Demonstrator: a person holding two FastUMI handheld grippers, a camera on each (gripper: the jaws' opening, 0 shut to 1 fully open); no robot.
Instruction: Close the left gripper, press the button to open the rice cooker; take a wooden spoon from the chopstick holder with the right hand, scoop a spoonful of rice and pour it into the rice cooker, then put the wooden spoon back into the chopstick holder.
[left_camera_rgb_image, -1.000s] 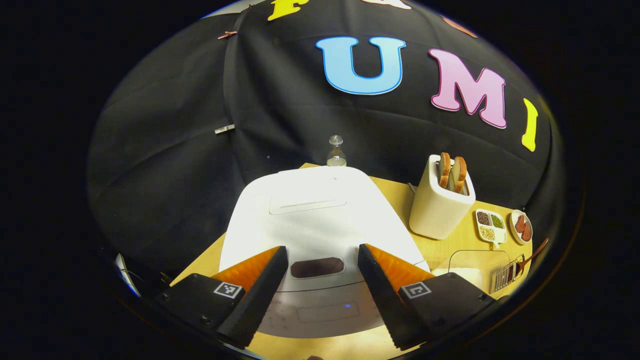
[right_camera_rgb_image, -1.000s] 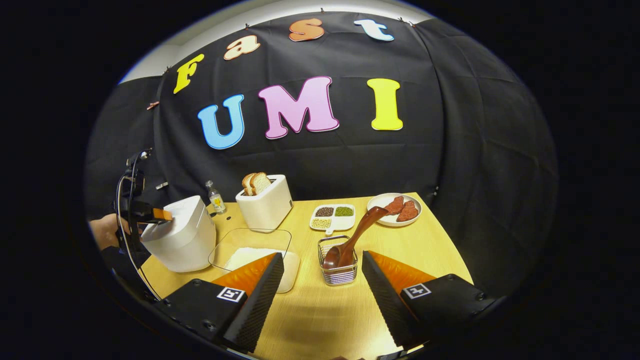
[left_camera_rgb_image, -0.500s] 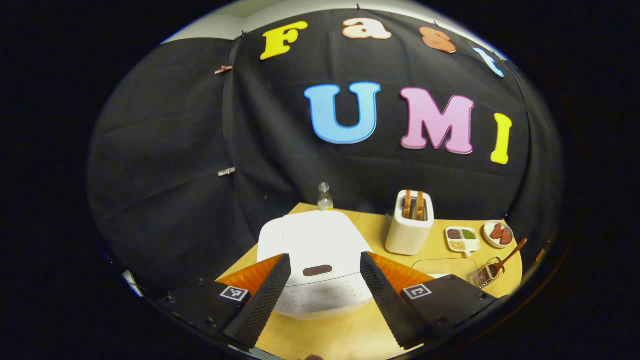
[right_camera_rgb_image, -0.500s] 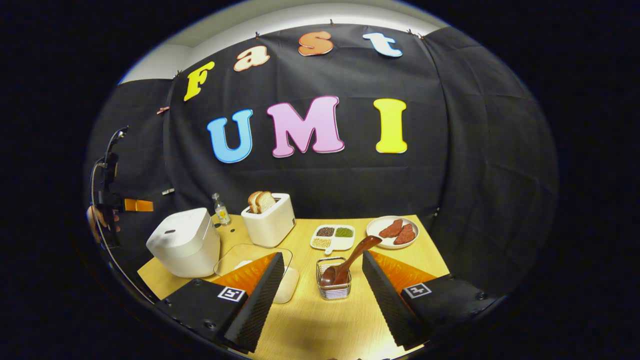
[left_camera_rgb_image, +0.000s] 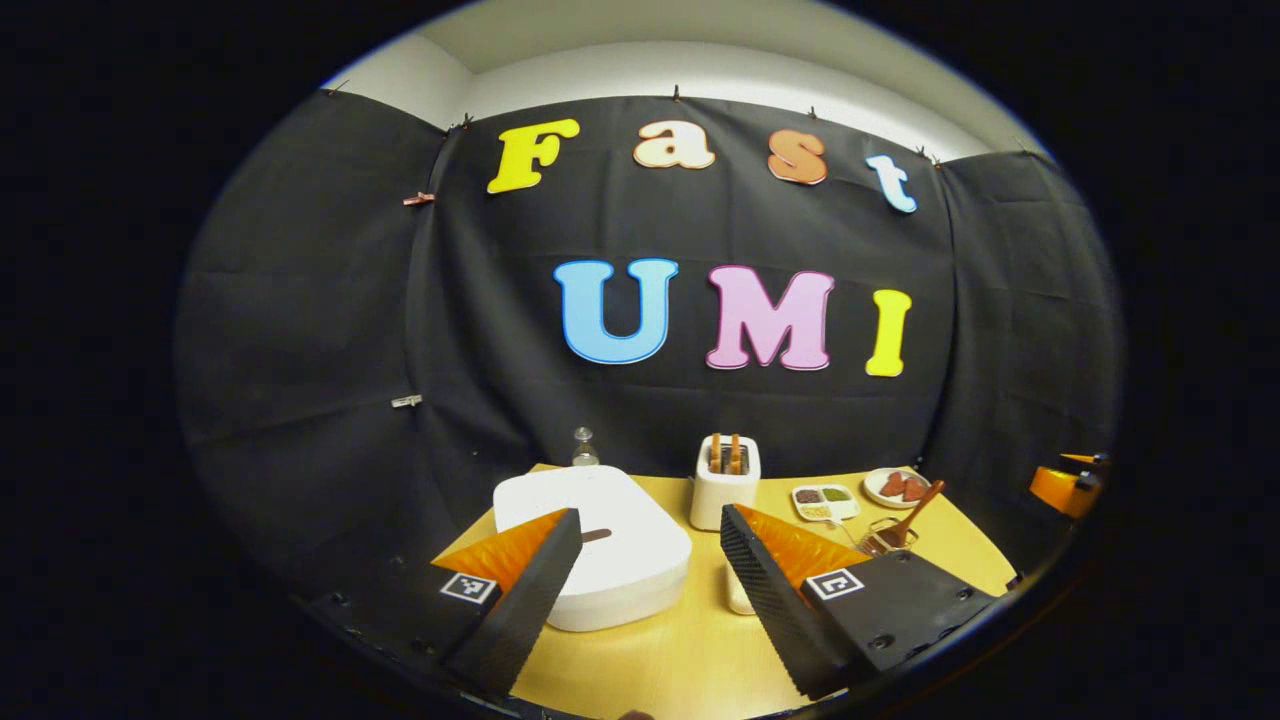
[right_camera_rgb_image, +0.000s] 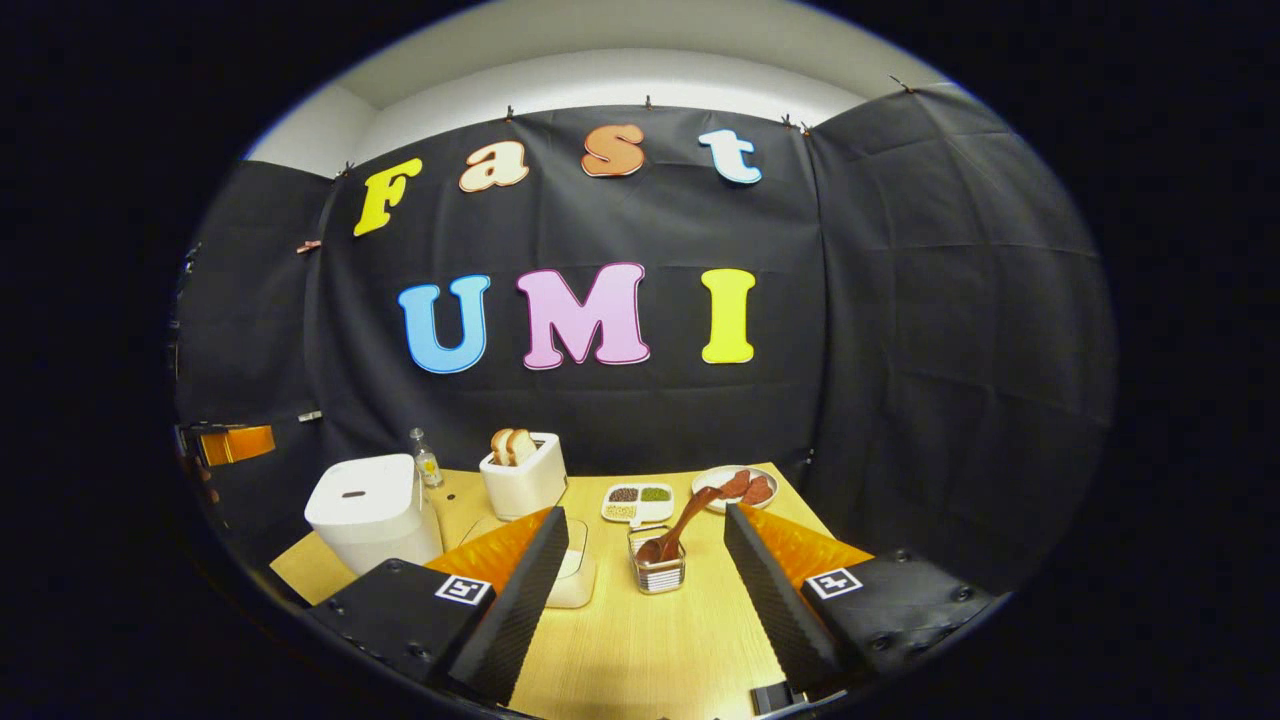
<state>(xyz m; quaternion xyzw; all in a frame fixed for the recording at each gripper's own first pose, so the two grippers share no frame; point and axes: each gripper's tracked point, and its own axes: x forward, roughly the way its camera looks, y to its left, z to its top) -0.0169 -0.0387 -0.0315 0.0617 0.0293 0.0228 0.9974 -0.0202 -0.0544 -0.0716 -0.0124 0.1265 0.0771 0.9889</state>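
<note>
The white rice cooker (left_camera_rgb_image: 610, 565) sits at the table's left end, lid down, with its dark button (left_camera_rgb_image: 597, 535) on top. My left gripper (left_camera_rgb_image: 648, 518) hangs open, back from the cooker and above the table's near edge. The cooker (right_camera_rgb_image: 370, 510) also appears at the left of the right gripper view. A wooden spoon (right_camera_rgb_image: 688, 518) leans in the wire chopstick holder (right_camera_rgb_image: 657, 574), straight ahead of my open right gripper (right_camera_rgb_image: 645, 515), well short of it. A glass dish of rice (right_camera_rgb_image: 575, 575) lies between cooker and holder. Both grippers are empty.
A white toaster (right_camera_rgb_image: 523, 475) with bread, a small bottle (right_camera_rgb_image: 425, 458), a divided dish of grains (right_camera_rgb_image: 638, 500) and a plate of meat slices (right_camera_rgb_image: 735, 487) stand along the back of the wooden table (right_camera_rgb_image: 660, 650). The left gripper's orange finger (right_camera_rgb_image: 235, 443) shows far left.
Both grippers have drawn back from the table, so everything looks smaller. The left gripper has left its place just over the cooker's lid. The lid stays down, and both grippers stay open.
</note>
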